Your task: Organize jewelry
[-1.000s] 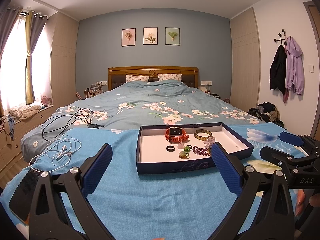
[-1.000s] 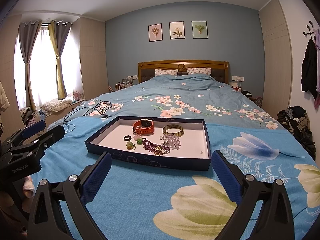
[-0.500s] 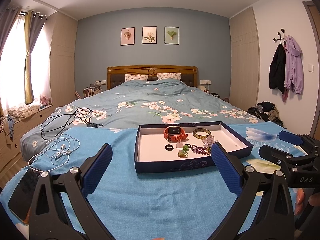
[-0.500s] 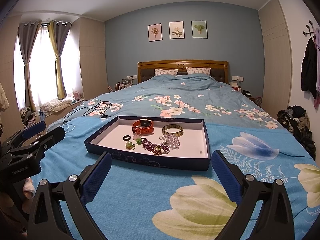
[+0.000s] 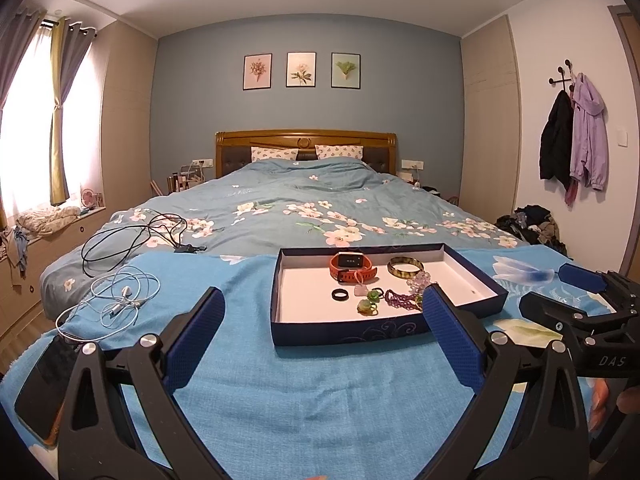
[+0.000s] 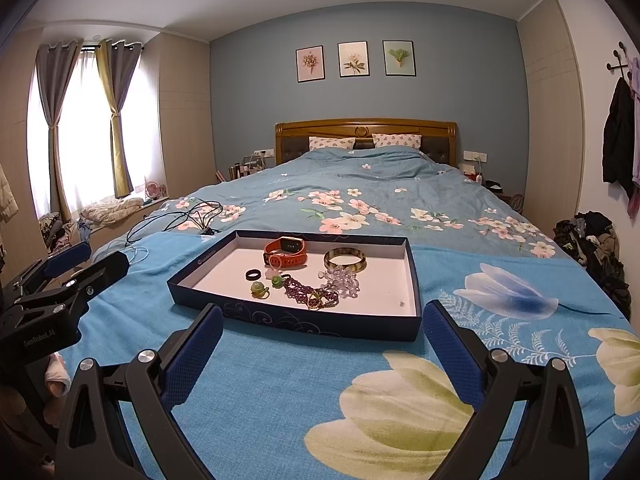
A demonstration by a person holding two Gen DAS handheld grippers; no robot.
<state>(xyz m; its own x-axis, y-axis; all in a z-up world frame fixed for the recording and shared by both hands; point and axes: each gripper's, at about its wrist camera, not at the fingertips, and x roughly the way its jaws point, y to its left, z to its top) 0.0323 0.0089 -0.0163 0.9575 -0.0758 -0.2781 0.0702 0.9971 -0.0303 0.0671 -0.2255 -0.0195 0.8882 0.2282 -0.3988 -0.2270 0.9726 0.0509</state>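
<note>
one navy box lid (image 6: 320,326) on a blue blanket (image 6: 280,392) at the foot of the bed (image 6: 360,196), holding one orange watch (image 6: 286,253), one bangle (image 6: 345,259), one black ring (image 6: 253,274), two green rings (image 6: 266,285), one purple bead strand (image 6: 306,292), one clear bead cluster (image 6: 342,280). left gripper (image 5: 322,332) and right gripper (image 6: 320,336) both short of the lid, fingers spread wide, empty. three framed prints (image 6: 354,59) on the blue wall.

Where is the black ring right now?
The black ring lies in the navy tray, left part in both views, just left of the green beads, in front of the orange watch.

Both tools (image 5: 324,340) (image 6: 322,354) wide open, empty
</note>
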